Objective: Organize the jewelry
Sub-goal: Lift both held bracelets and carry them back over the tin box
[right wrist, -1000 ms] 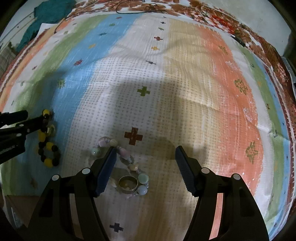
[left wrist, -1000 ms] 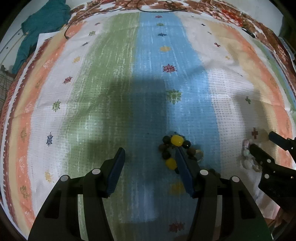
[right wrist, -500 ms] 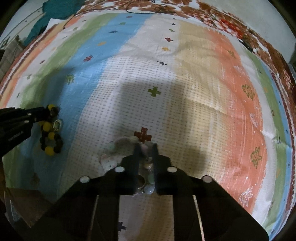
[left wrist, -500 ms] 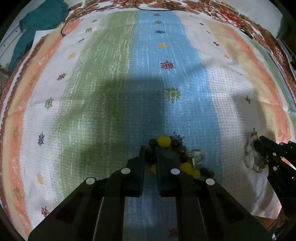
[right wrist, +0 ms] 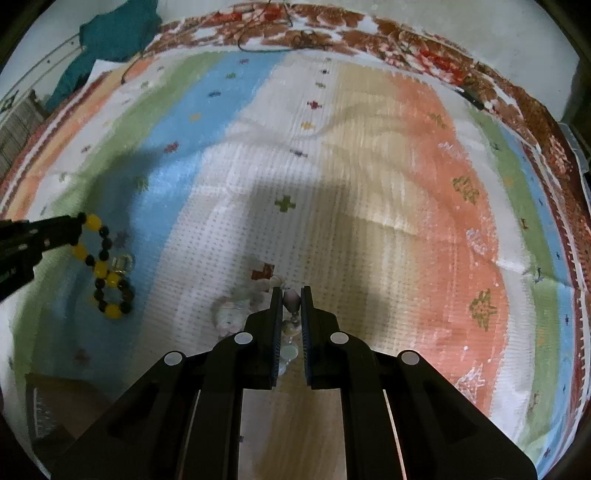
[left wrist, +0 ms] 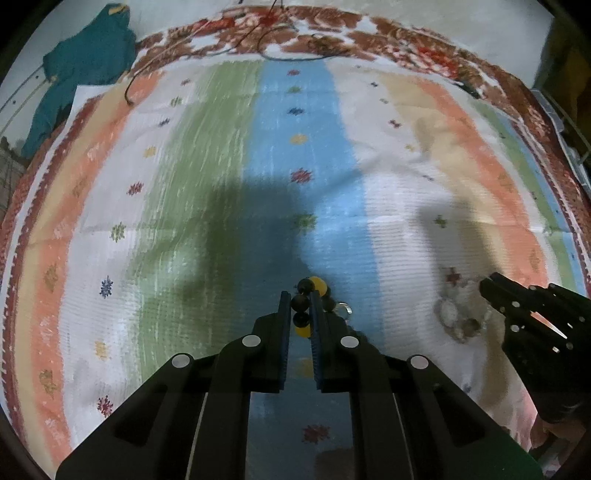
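Note:
My left gripper (left wrist: 300, 295) is shut on a yellow and black bead bracelet (left wrist: 316, 286), with beads pinched between its blue pads. The bracelet hangs from it in the right wrist view (right wrist: 105, 269), with a small clear ring (right wrist: 123, 263) beside it. My right gripper (right wrist: 291, 291) is shut on a pale pastel bead bracelet (right wrist: 291, 297). Its loose beads trail to the left over the cloth (right wrist: 231, 314). In the left wrist view the right gripper (left wrist: 495, 286) sits at the pale bracelet (left wrist: 452, 314).
A striped cloth (left wrist: 207, 155) with small flower marks covers the surface. A teal garment (left wrist: 81, 62) lies at the far left corner. A dark cord (left wrist: 280, 33) lies along the far edge. A brown box corner (right wrist: 55, 398) shows at the near left.
Both grippers went from open to shut, each on its bracelet. Both have since lifted slightly, so the bracelets now hang stretched from the pads.

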### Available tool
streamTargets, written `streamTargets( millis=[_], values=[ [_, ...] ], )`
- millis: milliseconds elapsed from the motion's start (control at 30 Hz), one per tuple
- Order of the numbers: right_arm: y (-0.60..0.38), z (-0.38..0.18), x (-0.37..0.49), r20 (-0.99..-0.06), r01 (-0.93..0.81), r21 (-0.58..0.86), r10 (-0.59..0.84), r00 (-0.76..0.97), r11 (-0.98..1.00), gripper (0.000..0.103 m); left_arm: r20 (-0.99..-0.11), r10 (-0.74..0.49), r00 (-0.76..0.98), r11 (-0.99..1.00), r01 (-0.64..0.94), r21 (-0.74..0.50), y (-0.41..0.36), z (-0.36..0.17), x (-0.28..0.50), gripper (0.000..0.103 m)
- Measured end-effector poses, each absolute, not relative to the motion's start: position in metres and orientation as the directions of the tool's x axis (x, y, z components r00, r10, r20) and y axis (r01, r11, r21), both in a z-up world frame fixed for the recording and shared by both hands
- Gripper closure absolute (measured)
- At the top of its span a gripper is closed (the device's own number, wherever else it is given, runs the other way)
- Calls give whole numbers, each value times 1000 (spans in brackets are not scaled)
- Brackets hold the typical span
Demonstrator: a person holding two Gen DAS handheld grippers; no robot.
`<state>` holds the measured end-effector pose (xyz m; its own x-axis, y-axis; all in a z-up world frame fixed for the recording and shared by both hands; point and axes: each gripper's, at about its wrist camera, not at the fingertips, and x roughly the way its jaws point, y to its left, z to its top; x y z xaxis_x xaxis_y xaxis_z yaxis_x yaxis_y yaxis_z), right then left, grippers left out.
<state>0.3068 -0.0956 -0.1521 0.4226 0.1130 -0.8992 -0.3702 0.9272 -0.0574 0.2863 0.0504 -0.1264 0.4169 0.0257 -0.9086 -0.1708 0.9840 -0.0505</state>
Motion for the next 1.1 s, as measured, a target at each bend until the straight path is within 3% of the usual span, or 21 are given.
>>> streamTargets(
  millis=[1100],
  values=[
    [-97,-98,273,-847,-361,-28,170,504,932,92,-857,-3,515,987,-138,-86,39,-70,252,94]
  ],
)
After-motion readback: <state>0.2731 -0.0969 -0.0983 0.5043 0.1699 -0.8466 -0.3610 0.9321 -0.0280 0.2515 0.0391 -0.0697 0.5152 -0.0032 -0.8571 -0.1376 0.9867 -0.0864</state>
